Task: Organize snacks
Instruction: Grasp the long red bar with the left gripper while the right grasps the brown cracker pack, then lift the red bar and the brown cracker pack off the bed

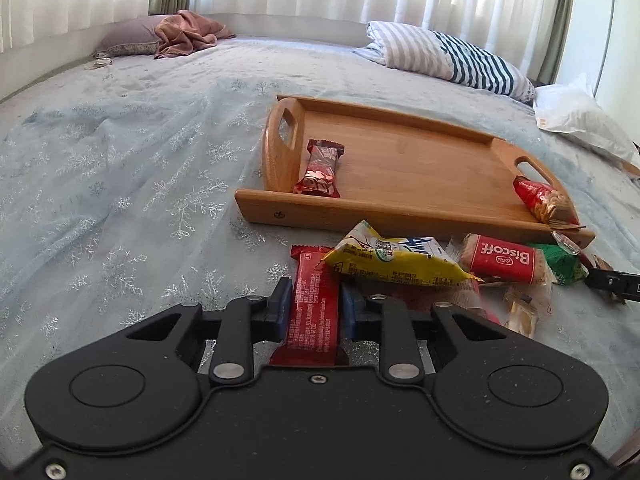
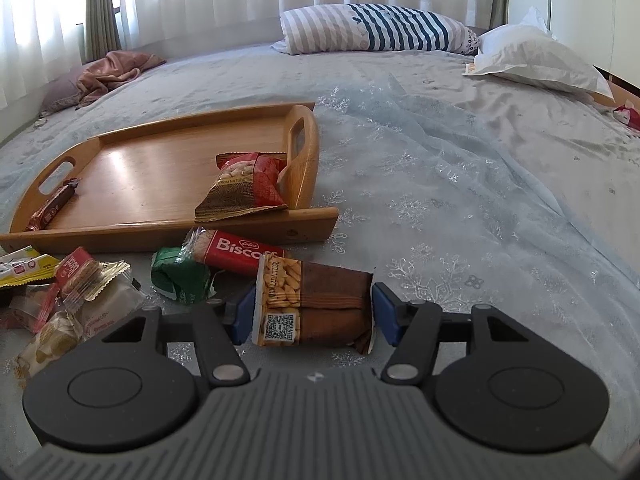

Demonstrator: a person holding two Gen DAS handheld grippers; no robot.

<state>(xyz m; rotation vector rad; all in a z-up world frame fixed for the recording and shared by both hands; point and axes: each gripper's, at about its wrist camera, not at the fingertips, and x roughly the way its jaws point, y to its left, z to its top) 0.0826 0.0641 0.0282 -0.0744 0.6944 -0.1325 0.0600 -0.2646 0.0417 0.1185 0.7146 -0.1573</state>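
Note:
A wooden tray (image 1: 400, 152) (image 2: 140, 168) lies on the bed and holds a red chocolate bar (image 1: 320, 168) (image 2: 52, 204) and a red peanut pack (image 1: 544, 200) (image 2: 244, 188). My left gripper (image 1: 314, 304) is shut on a red snack bar (image 1: 312, 308) lying on the bed, its far end under a yellow packet (image 1: 396, 260). My right gripper (image 2: 314, 312) has its blue pads on both sides of a brown peanut packet (image 2: 316, 308); the right pad stands slightly off it. A Biscoff pack (image 1: 504, 264) (image 2: 236, 250) and a green packet (image 2: 180, 276) lie in the snack pile.
Several more small wrapped snacks (image 2: 68, 304) lie at the left of the right wrist view. A striped pillow (image 2: 372, 28), a white bag (image 2: 532, 60) and a pink cloth (image 1: 188, 34) sit at the far side of the bed. A curtained window runs behind.

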